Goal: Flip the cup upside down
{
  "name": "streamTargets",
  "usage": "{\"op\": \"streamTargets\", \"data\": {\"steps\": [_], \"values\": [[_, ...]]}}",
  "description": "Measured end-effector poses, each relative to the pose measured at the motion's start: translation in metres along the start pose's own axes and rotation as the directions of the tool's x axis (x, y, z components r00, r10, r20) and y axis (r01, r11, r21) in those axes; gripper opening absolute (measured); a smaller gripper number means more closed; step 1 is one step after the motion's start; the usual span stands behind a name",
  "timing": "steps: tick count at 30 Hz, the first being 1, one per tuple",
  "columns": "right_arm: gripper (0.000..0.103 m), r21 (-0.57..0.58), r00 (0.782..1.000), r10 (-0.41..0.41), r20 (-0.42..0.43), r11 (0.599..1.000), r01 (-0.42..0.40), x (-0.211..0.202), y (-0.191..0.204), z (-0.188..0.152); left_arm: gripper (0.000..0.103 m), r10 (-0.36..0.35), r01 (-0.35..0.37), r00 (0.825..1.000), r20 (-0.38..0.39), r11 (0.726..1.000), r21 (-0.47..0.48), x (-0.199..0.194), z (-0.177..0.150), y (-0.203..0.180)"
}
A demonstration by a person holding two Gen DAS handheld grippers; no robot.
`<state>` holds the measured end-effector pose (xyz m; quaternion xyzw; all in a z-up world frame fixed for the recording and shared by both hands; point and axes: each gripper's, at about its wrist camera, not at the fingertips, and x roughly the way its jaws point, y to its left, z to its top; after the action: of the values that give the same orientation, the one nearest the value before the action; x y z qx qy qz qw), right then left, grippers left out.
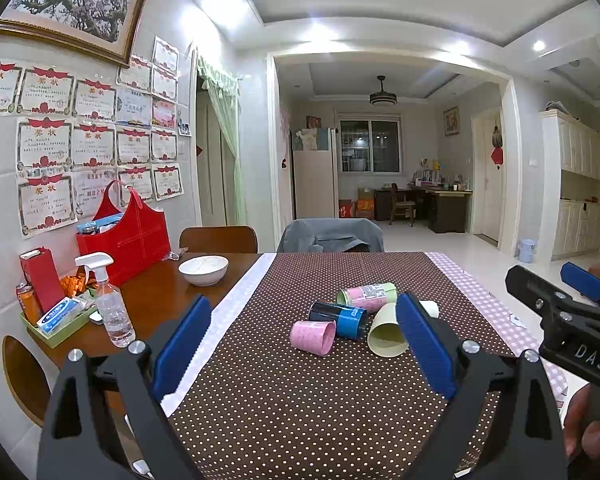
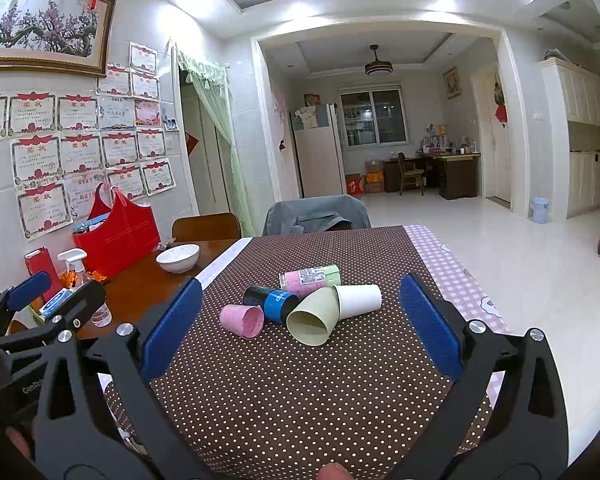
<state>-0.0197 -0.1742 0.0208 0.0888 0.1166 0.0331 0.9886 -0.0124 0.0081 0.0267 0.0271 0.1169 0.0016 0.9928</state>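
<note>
A dining table (image 2: pixel 452 276) under a brown dotted cloth (image 2: pixel 300 400) fills both wrist views; five cups lie toppled in a touching cluster at its middle, none yet upturned; the green-and-pink cup (image 2: pixel 311 278) sits farthest, the black-and-blue cup (image 2: pixel 271 303) and white cup (image 2: pixel 358 299) in front, the pale green cup (image 2: pixel 314 322) and pink cup (image 2: pixel 242 321) nearest. All look light, stiff and smooth, likely to roll or skid; a side grip across the wall near mid-height seems safest. The pale green cup's long axis runs toward the cameras, mouth forward; the pink cup likewise. The left gripper (image 1: pixel 302 340) and right gripper (image 2: pixel 296 320) hover spread wide, holding nothing, short of the cluster.
</note>
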Motion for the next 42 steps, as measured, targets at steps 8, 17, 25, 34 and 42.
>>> {"op": "streamTargets", "data": {"steps": [8,17,25,34,42], "values": [[0.097,-0.003,1.0,-0.001,0.001,1.0,0.001,0.0,0.0,0.0,0.092,0.003,-0.003,1.0,0.006,1.0,0.002,0.0,0.003,0.0],[0.097,-0.018,1.0,0.003,0.0,1.0,-0.003,0.007,0.002,0.002,0.092,0.008,-0.008,1.0,0.012,1.0,0.004,0.004,0.005,0.0],[0.097,-0.036,1.0,-0.007,-0.024,0.999,0.006,0.027,0.001,0.002,0.092,-0.004,0.004,1.0,-0.004,0.999,0.033,0.026,0.007,0.0],[0.097,-0.041,0.996,-0.016,-0.084,0.999,0.012,0.068,-0.008,0.001,0.092,0.003,0.003,0.998,-0.057,0.994,0.106,0.077,0.003,-0.007],[0.097,-0.039,0.986,-0.009,-0.168,0.999,0.002,0.118,-0.022,0.0,0.092,-0.009,0.033,0.991,-0.134,0.984,0.175,0.136,0.002,-0.015]]}}
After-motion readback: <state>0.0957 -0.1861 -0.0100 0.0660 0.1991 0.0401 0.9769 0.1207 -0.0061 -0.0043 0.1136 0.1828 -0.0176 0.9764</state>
